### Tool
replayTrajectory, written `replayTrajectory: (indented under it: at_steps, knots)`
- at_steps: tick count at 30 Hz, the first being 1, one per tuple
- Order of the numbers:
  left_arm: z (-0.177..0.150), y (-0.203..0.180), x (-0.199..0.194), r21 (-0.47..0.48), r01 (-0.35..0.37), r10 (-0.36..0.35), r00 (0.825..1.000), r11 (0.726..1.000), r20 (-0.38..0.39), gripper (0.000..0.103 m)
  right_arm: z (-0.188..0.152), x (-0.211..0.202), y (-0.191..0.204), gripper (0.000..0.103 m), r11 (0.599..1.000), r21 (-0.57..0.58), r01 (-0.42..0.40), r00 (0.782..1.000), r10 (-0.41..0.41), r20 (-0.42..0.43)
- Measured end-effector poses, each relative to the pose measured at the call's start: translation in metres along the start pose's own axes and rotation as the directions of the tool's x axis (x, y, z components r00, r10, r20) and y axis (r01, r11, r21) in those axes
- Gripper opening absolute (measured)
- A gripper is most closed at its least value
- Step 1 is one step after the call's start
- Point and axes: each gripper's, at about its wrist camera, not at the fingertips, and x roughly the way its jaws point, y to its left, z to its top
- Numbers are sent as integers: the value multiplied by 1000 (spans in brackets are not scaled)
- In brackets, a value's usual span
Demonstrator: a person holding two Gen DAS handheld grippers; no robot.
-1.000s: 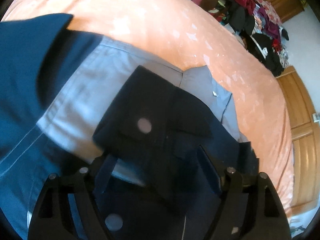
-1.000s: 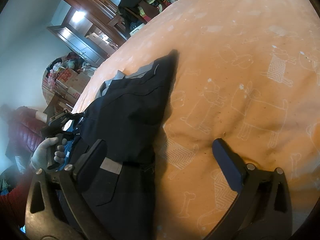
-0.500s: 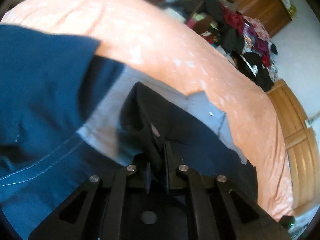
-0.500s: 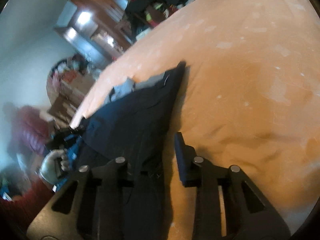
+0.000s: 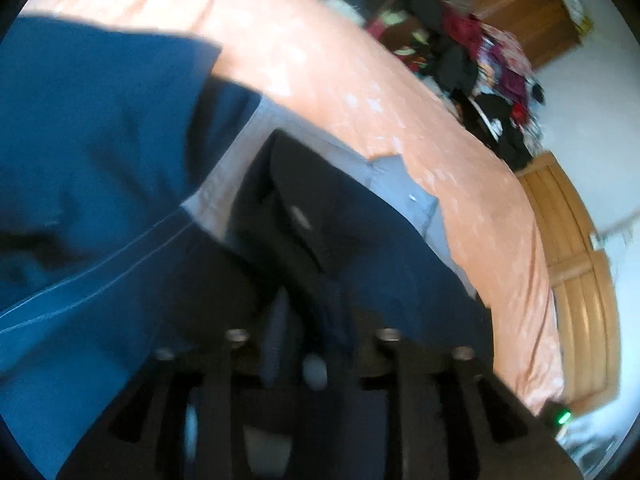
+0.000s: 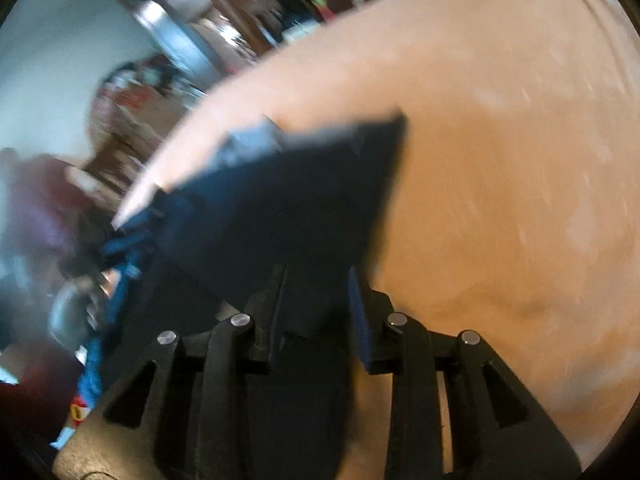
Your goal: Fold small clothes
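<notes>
Both grippers clamped on dark navy garment over orange patterned bed cover.

Left gripper [image 5: 308,344], lower centre of frame: jaws closed on a fold of the dark navy and grey cloth garment [image 5: 360,248]; blue fabric [image 5: 92,140] fills frame left. Right gripper [image 6: 316,312], lower centre: jaws nearly together, pinching the garment [image 6: 288,200] edge, which rises to a point mid-frame above the orange patterned bed cover [image 6: 520,160]. Both views motion-blurred.
</notes>
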Motion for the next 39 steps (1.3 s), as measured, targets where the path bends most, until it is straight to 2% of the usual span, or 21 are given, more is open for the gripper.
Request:
replayTrajectory:
  at_steps: [1,3,5,6,7,9,11,12,14,16,18,22,24,26,27,29,30,31,34,36,39]
  knots:
    - [-9,-7,-8,54,-2,2,1000,999,-2,56,8,5,2,30,999,-15,-29,1000,29,-6]
    - [-24,-16,-14,101,14,-12,1000,995,-25,58,28,40,-2,29,992,-14,-126,987,124,-106]
    - [-39,-21,-19,126,39,-31,998,991,-60,58,43,82,-13,30,995,-14,-94,973,89,-214]
    - [-47,-20,-22,122,65,-56,995,990,-81,58,50,101,-22,20,997,-14,-77,963,71,-260]
    - [-53,-18,-26,114,81,-71,993,990,-95,58,58,111,-29,0,998,-18,-67,963,60,-264]
    - [-62,-8,-35,100,74,-64,993,992,-103,58,81,122,-45,0,1000,-24,4,976,-10,-219]
    - [-68,7,-46,96,42,-32,995,994,-97,58,105,122,-63,0,995,32,97,986,-92,-141]
    - [-70,15,-52,79,29,-22,996,996,-91,58,108,121,-67,0,991,55,118,985,-110,-130]
    - [-72,35,-64,32,18,-15,997,999,-73,57,105,112,-60,6,990,77,119,989,-112,-101]
    - [-69,48,-79,7,12,-12,999,1000,-41,56,88,94,-33,24,997,6,80,994,-79,-80]
    - [-66,57,-90,1,-18,18,1000,1000,-16,58,54,71,-1,35,996,-77,48,995,-55,-84]
    - [-60,96,-111,-105,-25,29,999,994,38,58,-29,51,24,37,990,-124,71,980,-92,-177]
    - [-58,117,-122,-158,-17,29,997,987,73,58,-55,34,29,40,988,-122,99,983,-116,-140]
    - [-54,144,-136,-218,-10,35,993,976,109,58,-62,18,31,41,990,-70,119,985,-126,-118]
    - [-51,157,-145,-238,0,31,991,971,129,58,-63,8,29,45,992,-23,125,988,-126,-92]
    - [-44,172,-159,-252,-13,56,985,968,165,58,-66,-10,28,60,990,41,133,991,-132,-25]
    - [-40,181,-167,-257,-23,73,980,966,185,60,-69,-16,26,71,986,64,153,988,-154,1]
    - [-33,193,-177,-269,-29,89,973,963,211,61,-71,-19,22,76,980,87,178,984,-180,16]
    - [-9,235,-199,-311,-29,120,953,950,277,62,-79,-14,-8,76,963,184,200,980,-197,-32]
    - [10,265,-206,-354,-56,167,942,934,292,62,-80,-10,-11,78,965,178,194,981,-194,-15]
    - [42,308,-205,-375,-95,214,933,922,289,62,-78,-1,2,89,966,111,232,973,-230,-35]
